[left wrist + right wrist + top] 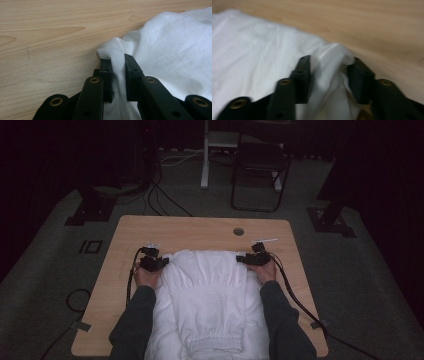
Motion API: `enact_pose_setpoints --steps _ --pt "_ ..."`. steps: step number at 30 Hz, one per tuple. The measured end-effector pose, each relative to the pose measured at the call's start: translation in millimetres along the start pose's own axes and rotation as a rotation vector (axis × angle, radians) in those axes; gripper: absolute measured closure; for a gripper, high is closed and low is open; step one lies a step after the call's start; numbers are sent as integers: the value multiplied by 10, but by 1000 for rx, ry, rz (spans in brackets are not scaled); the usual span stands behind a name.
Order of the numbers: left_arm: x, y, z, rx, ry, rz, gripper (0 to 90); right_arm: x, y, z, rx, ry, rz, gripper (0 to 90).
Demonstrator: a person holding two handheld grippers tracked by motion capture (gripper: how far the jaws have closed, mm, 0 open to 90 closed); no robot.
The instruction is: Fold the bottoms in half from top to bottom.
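A white garment [207, 300] with an elastic band near the table's front edge lies spread on the wooden table [150, 227]. Its far part is folded back toward the person. My left gripper [159, 263] is at the fold's far left corner, and its jaws are shut on a pinch of the white cloth [117, 75]. At the far right corner my right gripper [243, 259] has its jaws a bit wider apart, with a thicker bunch of cloth [329, 72] filling the gap between them. That view is blurred.
A round cable hole [238, 231] sits in the table near its far edge. Bare wood runs along the far side and at both sides of the garment. Cables trail off the table at left and right. A dark chair [260, 165] stands beyond the table.
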State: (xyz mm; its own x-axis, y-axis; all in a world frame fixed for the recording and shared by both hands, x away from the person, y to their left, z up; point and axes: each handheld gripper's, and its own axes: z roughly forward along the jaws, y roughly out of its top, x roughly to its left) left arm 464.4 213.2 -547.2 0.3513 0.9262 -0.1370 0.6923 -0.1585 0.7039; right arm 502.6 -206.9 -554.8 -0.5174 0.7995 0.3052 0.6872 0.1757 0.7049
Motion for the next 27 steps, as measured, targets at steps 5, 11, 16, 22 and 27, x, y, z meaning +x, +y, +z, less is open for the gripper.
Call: enact_pose_setpoints --steps 5,11,16,22,27 --pt "-4 1 -1 1 3 4 800 -32 -5 -27 -5 7 15 829" --pt "41 -11 -16 -6 -19 -22 813 -26 36 -155 -43 -30 -3 845" --pt "166 -64 -72 -40 -93 -123 832 -65 -15 -190 -59 -21 -4 846" --pt "143 28 -233 -95 -108 -115 840 -49 -7 -242 -89 -26 -12 846" --pt "120 150 -389 -173 -139 -122 841 19 114 -408 -145 -48 -51 846"
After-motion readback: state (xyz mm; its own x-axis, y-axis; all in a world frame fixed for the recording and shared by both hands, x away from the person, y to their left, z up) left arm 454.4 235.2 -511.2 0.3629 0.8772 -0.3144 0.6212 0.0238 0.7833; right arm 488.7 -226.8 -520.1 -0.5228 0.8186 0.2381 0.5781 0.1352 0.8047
